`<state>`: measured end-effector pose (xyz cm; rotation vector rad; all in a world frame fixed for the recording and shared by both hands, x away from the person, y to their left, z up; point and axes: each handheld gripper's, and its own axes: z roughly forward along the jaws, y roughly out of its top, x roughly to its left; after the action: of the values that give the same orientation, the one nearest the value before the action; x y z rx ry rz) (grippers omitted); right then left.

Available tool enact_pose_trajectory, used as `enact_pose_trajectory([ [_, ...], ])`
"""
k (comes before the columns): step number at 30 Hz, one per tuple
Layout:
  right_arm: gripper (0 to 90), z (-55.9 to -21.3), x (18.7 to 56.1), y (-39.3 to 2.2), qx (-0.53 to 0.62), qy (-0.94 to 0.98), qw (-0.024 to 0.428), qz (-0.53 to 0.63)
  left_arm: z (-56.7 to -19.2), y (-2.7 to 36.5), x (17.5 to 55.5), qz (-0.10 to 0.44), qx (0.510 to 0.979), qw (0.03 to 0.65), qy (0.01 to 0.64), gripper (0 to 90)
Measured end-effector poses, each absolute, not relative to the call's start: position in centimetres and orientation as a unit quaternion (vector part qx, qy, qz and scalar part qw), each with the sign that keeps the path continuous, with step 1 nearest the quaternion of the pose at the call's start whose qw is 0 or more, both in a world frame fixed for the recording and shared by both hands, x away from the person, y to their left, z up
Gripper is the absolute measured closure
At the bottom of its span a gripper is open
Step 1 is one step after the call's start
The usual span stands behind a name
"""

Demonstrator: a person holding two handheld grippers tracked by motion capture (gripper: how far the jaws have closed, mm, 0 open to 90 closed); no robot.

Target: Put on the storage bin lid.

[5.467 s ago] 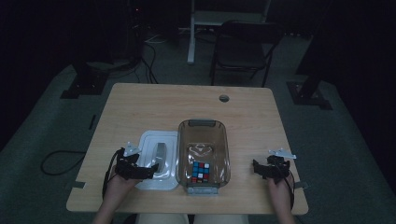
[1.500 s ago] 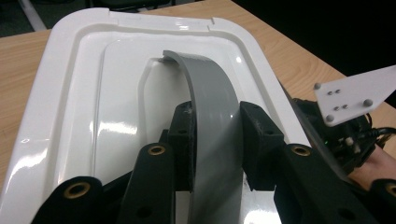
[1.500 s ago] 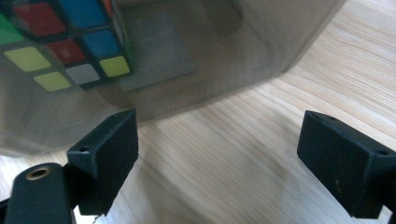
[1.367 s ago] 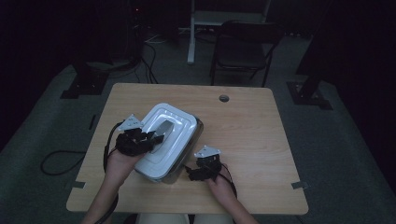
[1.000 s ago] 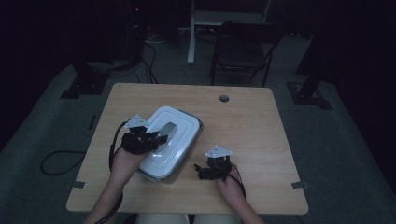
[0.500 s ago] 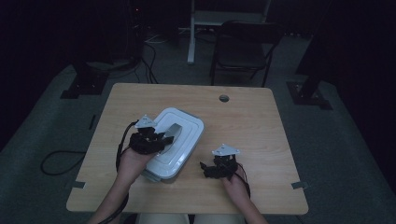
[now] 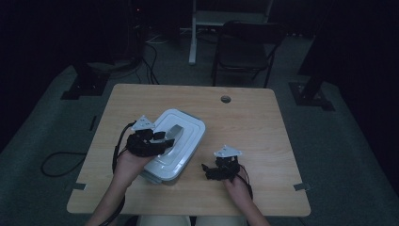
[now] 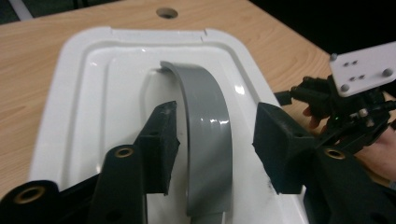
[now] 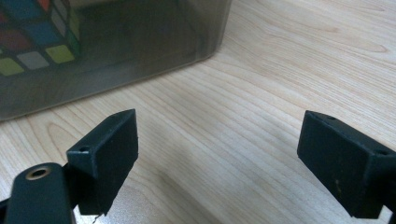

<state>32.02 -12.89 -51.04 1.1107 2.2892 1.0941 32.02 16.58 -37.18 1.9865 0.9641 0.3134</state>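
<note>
Left gripper (image 8: 212, 140) jaws just opening, apart around the grey handle (image 8: 208, 140) at 12 o'clock; lift straight up. Right gripper (image 9: 217, 154) jaws wide apart over the table (image 9: 280, 70).

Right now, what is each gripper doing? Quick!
Left gripper: jaws have just been opening, pads apart on either side of the grey handle of the white lid, not pressing it.
Right gripper: open, holding nothing, over the table.
</note>
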Motion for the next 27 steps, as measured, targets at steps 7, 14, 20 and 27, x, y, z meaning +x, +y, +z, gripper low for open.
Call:
enact_pose_trajectory([
  [7,12.4,-51.0,32.0,-13.7,0.401,0.807,0.188,0.390,-37.2,18.6,32.1,0.135,0.782,0.456,0.402,42.0],
  [14,12.5,-51.3,32.1,-14.3,0.411,0.805,0.186,0.386,-38.1,20.9,32.3,0.145,0.758,0.479,0.419,36.7],
  [20,12.4,-51.4,32.1,-14.3,0.411,0.805,0.186,0.385,-38.7,23.0,32.7,0.148,0.741,0.494,0.431,25.2],
  [27,12.5,-51.7,32.1,-14.2,0.410,0.807,0.185,0.382,-39.2,24.8,33.2,0.155,0.723,0.511,0.439,17.1],
])
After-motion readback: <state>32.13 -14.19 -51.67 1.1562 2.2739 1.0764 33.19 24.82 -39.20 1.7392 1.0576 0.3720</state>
